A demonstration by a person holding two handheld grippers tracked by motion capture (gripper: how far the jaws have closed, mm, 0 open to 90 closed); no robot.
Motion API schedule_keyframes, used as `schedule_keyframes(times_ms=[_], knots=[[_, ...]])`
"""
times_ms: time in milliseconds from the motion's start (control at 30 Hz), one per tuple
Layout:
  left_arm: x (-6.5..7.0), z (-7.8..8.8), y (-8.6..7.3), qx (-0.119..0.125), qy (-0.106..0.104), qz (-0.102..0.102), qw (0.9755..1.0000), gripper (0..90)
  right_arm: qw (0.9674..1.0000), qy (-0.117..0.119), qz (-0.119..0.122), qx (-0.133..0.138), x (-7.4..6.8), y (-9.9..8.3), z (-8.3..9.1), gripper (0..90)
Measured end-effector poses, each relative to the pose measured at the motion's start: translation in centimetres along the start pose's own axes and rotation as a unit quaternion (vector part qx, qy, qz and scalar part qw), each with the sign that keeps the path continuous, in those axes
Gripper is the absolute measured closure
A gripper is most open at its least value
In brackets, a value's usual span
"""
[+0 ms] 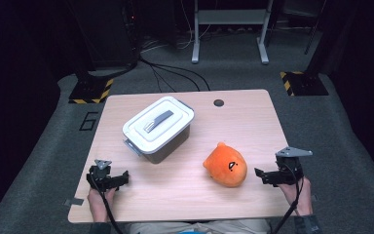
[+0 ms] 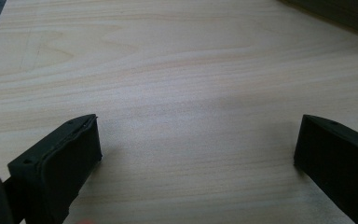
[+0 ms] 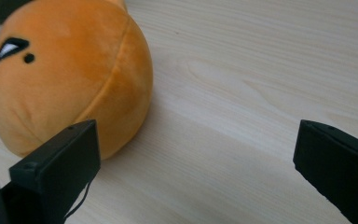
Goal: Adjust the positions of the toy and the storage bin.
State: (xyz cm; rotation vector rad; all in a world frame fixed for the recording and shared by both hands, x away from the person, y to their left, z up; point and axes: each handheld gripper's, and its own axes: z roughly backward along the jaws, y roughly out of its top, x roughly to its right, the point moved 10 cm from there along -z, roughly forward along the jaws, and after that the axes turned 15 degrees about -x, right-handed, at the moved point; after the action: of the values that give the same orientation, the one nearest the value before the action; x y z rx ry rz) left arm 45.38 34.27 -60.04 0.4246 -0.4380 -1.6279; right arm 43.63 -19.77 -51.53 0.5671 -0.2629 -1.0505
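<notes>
An orange round plush toy (image 1: 226, 165) with a black face mark lies on the wooden table (image 1: 253, 126), right of centre. My right gripper (image 1: 261, 175) stands open just to its right, jaws pointing at it. In the right gripper view the plush toy (image 3: 70, 74) lies close ahead at the left, beside the left jaw, and nothing is between the jaws. A lidded storage box (image 1: 158, 128) with a white lid and grey handle stands left of centre. My left gripper (image 1: 122, 178) is open near the front left edge, with bare table (image 2: 191, 93) between its jaws.
A round cable hole (image 1: 218, 103) sits near the table's far edge. A dark corner of the box (image 2: 345, 14) shows at the top right of the left gripper view. Beyond the table are grey carpet, cables and a white desk frame (image 1: 229, 29).
</notes>
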Motion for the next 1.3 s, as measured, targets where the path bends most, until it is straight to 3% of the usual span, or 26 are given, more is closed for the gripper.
schedule_keyframes(times_ms=[367, 400, 667, 933, 1000, 1100, 1167, 1200, 1300], knots=[[0.0, 0.0, 0.0, -0.001, -0.001, 0.003, 1.0000, 0.2, 0.9990, 0.005, 0.043, 0.005, -2.6, 3.0, 1.2, 0.3], [0.0, 0.0, 0.0, -0.001, -0.001, 0.003, 1.0000, 0.2, 0.9984, 0.006, 0.056, 0.005, -3.3, 3.7, 1.3, 0.3], [0.0, 0.0, 0.0, 0.000, -0.001, 0.003, 1.0000, 0.2, 0.9962, 0.014, 0.085, 0.000, -5.4, 5.1, 1.1, 0.4], [0.0, 0.0, 0.0, -0.001, -0.001, 0.003, 1.0000, 0.2, 0.9920, 0.023, 0.123, -0.015, -8.0, 6.4, -0.5, 0.0], [0.0, 0.0, 0.0, 0.000, -0.002, 0.003, 1.0000, 0.2, 0.9921, 0.025, 0.122, -0.017, -8.3, 6.5, -0.7, 0.0], [0.0, 0.0, 0.0, 0.000, -0.001, 0.002, 1.0000, 0.2, 0.9896, 0.016, 0.140, -0.027, -9.3, 6.7, -1.7, 0.0], [0.0, 0.0, 0.0, 0.000, 0.000, -0.001, 1.0000, 0.2, 0.9899, 0.014, 0.138, -0.033, -9.5, 6.7, -1.9, 0.0], [0.0, 0.0, 0.0, 0.000, 0.000, 0.000, 1.0000, 0.2, 0.9879, 0.006, 0.149, -0.045, -9.7, 6.6, -2.6, 2.7], [0.0, 0.0, 0.0, 0.000, 0.000, 0.000, 1.0000, 0.3, 0.9867, 0.001, 0.154, -0.050, -9.8, 6.5, -3.3, 11.8]])
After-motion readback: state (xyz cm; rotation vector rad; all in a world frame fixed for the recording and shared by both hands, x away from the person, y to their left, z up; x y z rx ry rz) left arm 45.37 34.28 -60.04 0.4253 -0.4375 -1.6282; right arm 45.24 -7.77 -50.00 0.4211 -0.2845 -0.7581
